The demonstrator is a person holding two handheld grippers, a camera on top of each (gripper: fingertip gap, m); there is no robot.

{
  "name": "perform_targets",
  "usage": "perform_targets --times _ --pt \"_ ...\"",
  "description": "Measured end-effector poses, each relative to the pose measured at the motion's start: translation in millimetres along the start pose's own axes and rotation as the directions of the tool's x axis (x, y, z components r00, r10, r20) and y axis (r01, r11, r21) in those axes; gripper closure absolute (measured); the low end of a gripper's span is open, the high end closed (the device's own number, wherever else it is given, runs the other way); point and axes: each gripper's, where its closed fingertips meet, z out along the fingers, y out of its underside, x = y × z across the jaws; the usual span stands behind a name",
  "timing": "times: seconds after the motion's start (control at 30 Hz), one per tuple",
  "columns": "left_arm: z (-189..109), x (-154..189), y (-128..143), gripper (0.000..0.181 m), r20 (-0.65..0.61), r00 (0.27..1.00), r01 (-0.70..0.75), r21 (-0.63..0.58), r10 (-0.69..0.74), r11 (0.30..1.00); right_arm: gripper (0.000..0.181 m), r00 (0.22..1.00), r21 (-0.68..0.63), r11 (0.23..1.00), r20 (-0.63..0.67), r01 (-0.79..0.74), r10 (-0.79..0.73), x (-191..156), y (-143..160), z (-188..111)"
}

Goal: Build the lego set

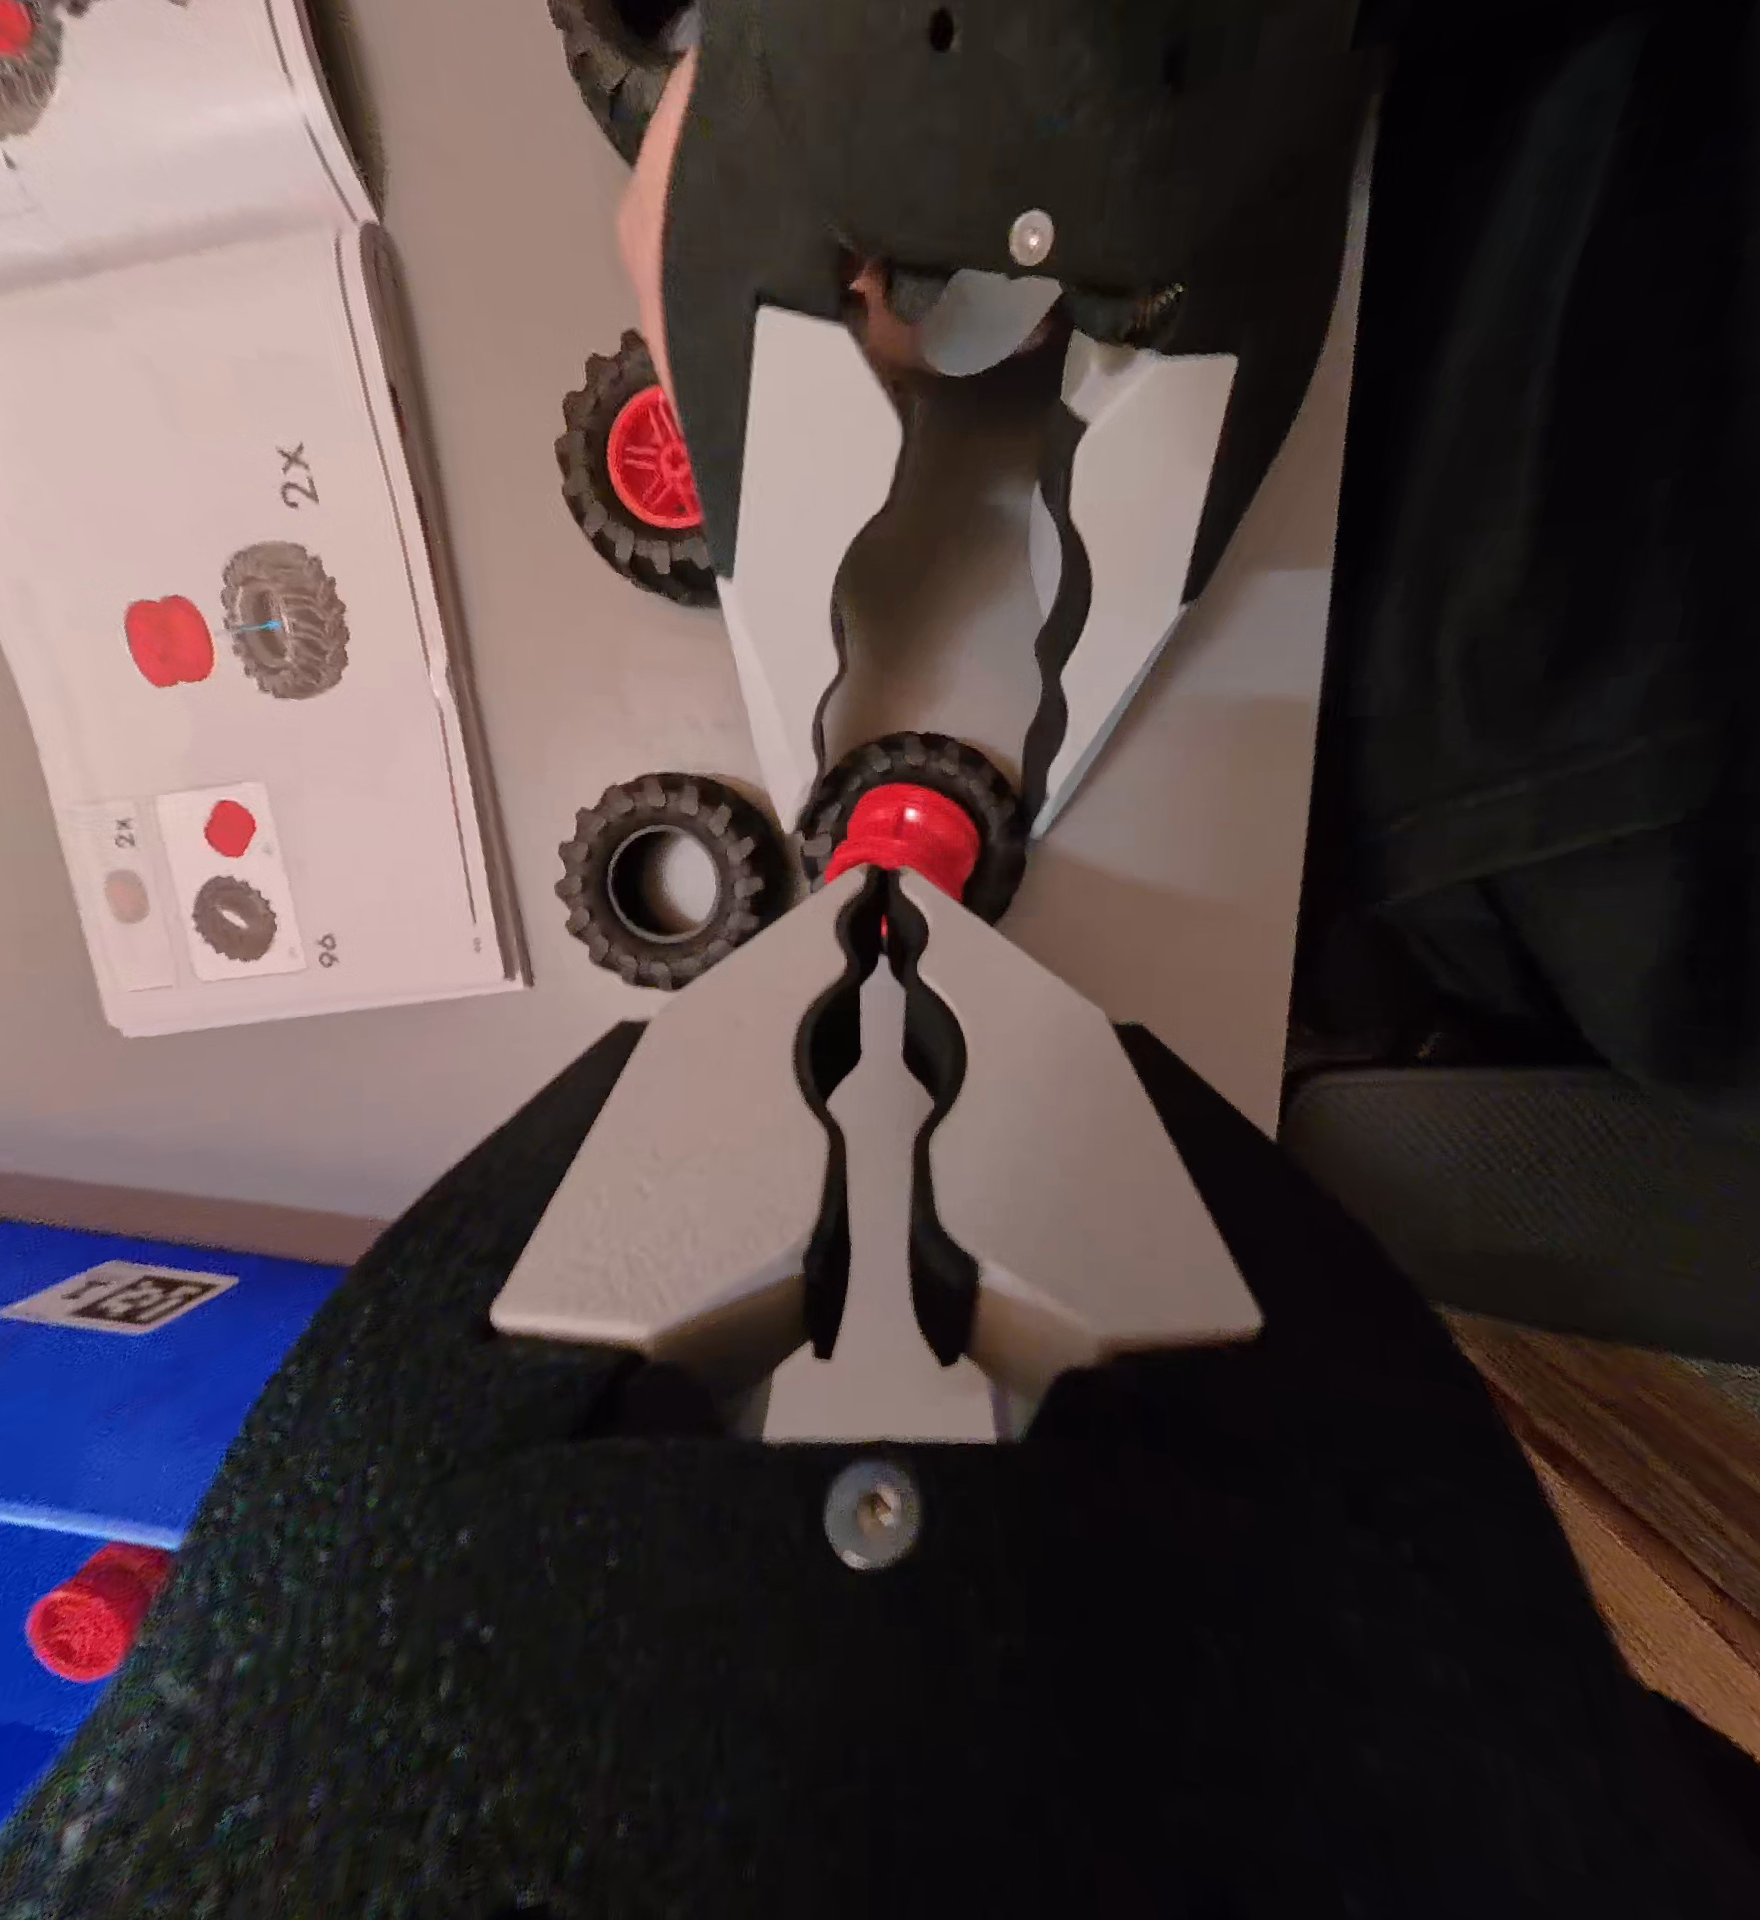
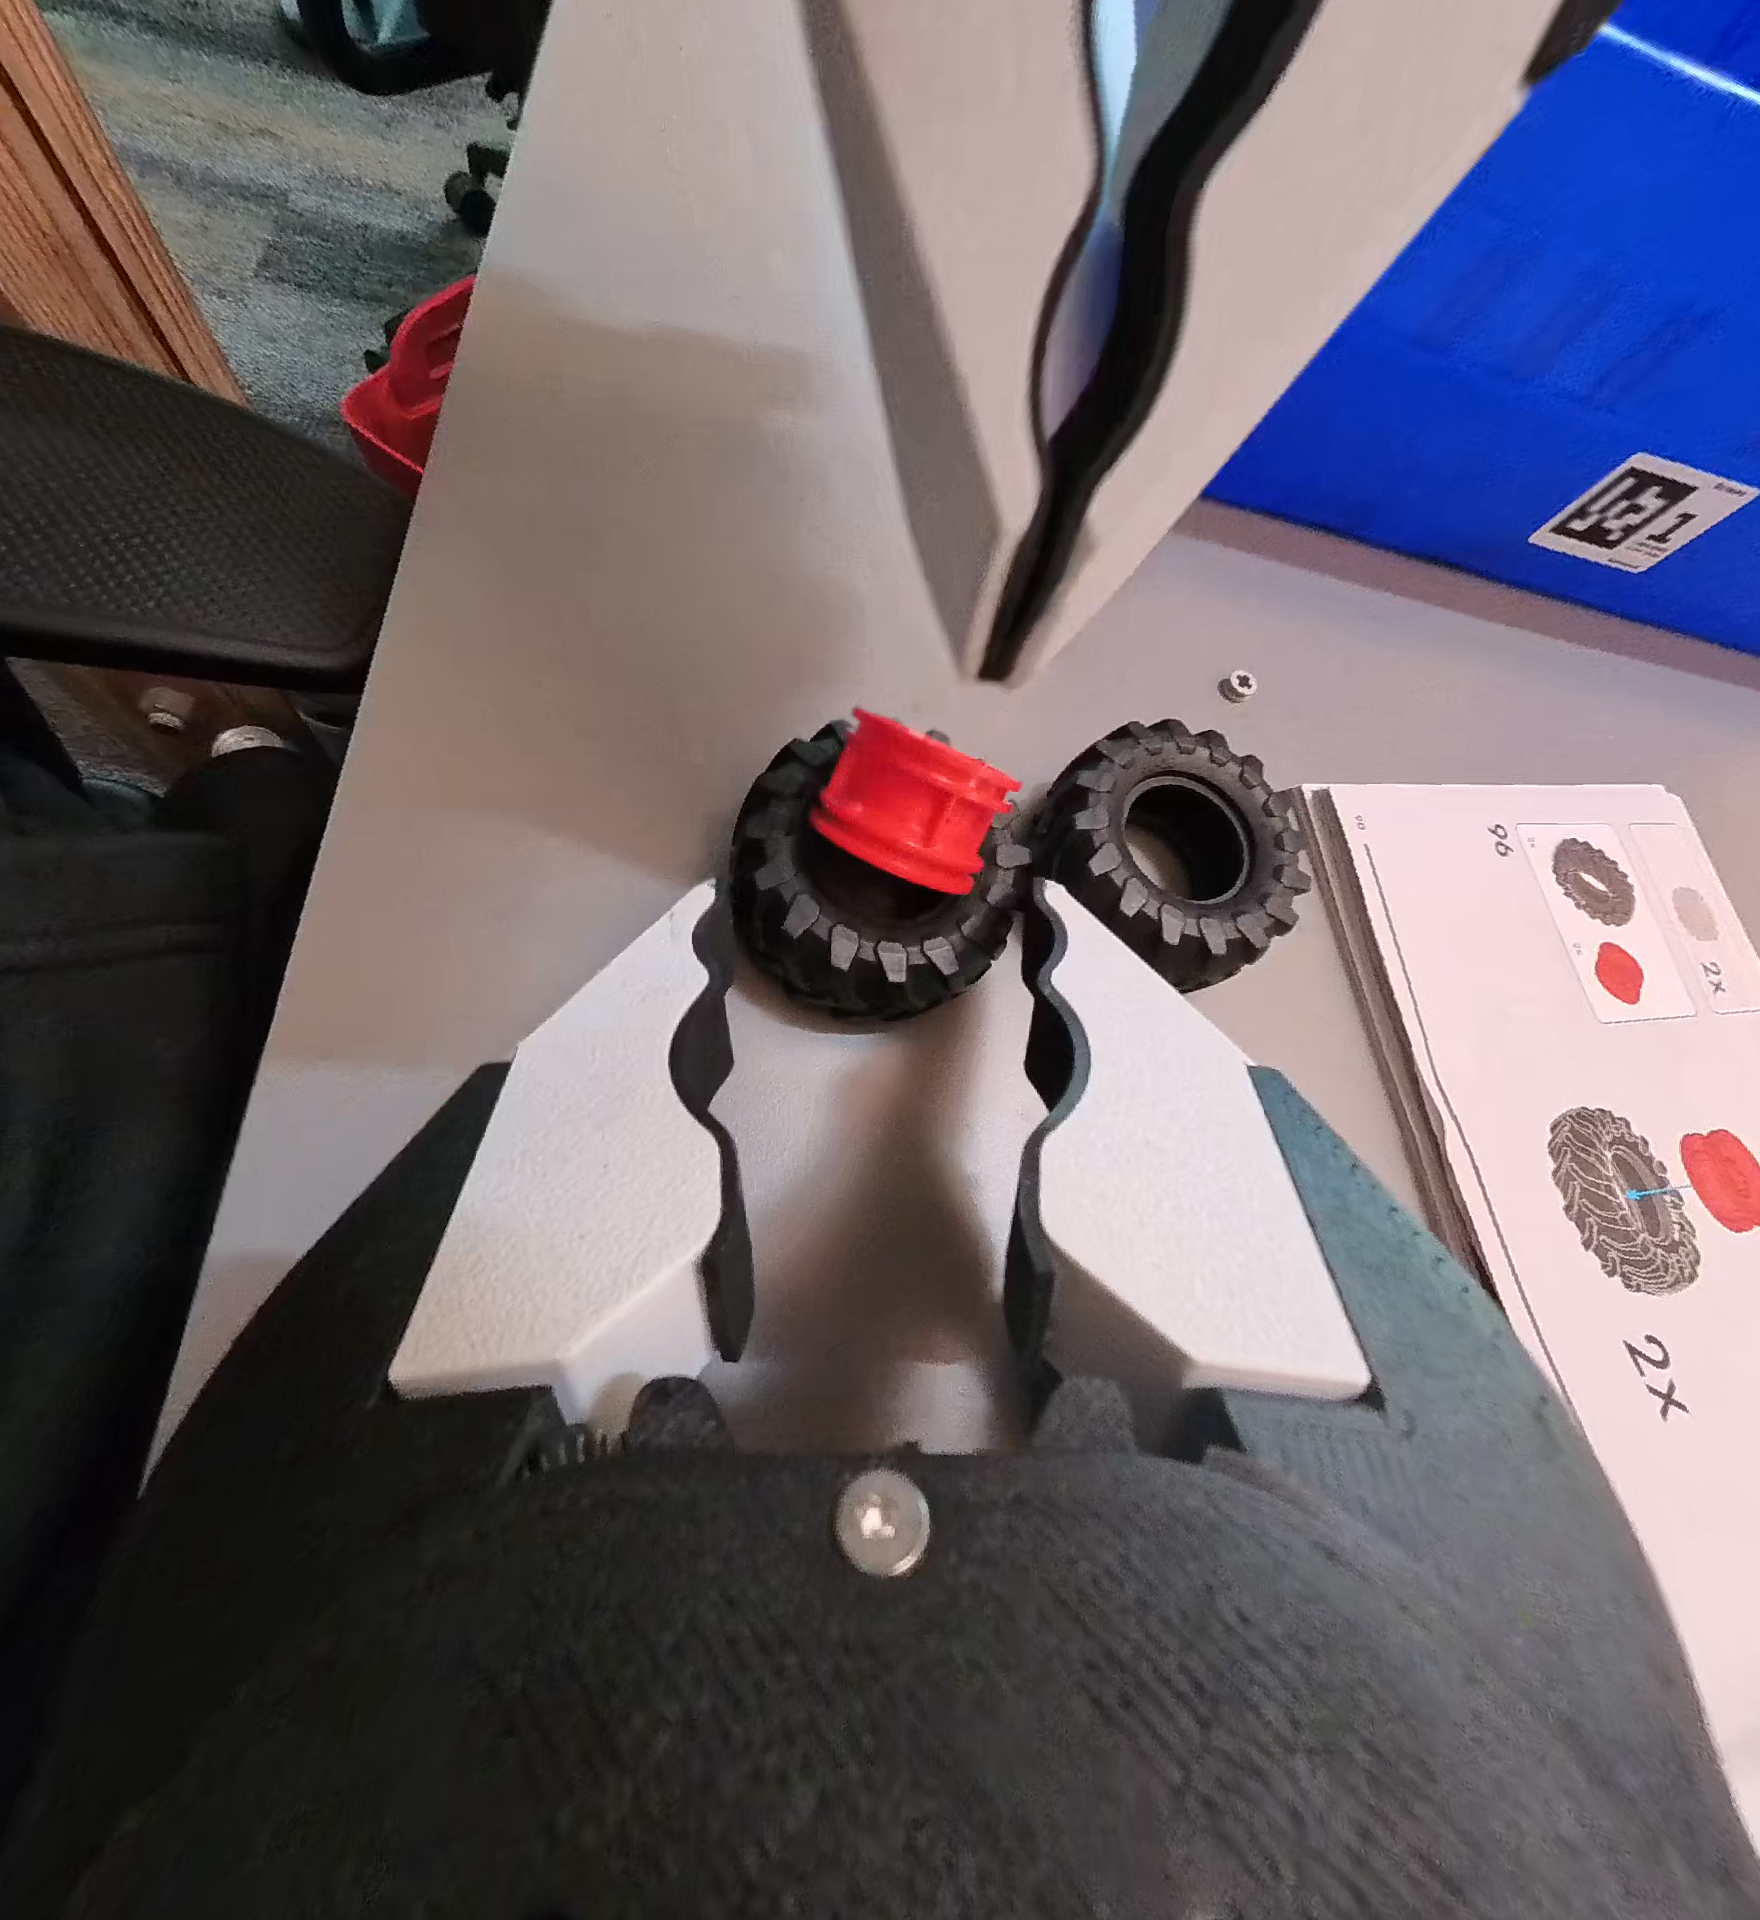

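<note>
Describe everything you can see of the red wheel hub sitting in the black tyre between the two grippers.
The red wheel hub is a short, glossy plastic drum with a flared rim at each end and ribs around its waist. It sits tilted in the opening of a knobbly black tyre, only partly pushed in, most of it above the rubber. The left gripper pinches its near rim. The right gripper is open, its fingers on either side of the tyre on the grey table.

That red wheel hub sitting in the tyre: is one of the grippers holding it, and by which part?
In the left wrist view, the left gripper pinches the red hub by its near rim. The right gripper is open around the tyre.
</note>
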Motion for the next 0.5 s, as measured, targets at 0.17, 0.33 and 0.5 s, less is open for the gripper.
perform_targets --times 0.17,0.33,0.5 --pt "17 7 8 0.181 -0.075 0.997 -0.016 -0.066 0.011 0.998 0.126 1.0 -0.001 1.0 0.012 -0.013 0.013 0 0 0" --pt "29 7 4 0.181 -0.069 0.997 -0.043 -0.119 0.035 0.992 0.126 0.999 -0.001 0.999 0.03 -0.032 0.032 0 0 0" --pt "31 1 16 0.181 -0.058 0.996 -0.077 -0.255 0.064 0.964 0.127 0.998 0.005 0.999 0.045 -0.042 0.042 0 0 -1"
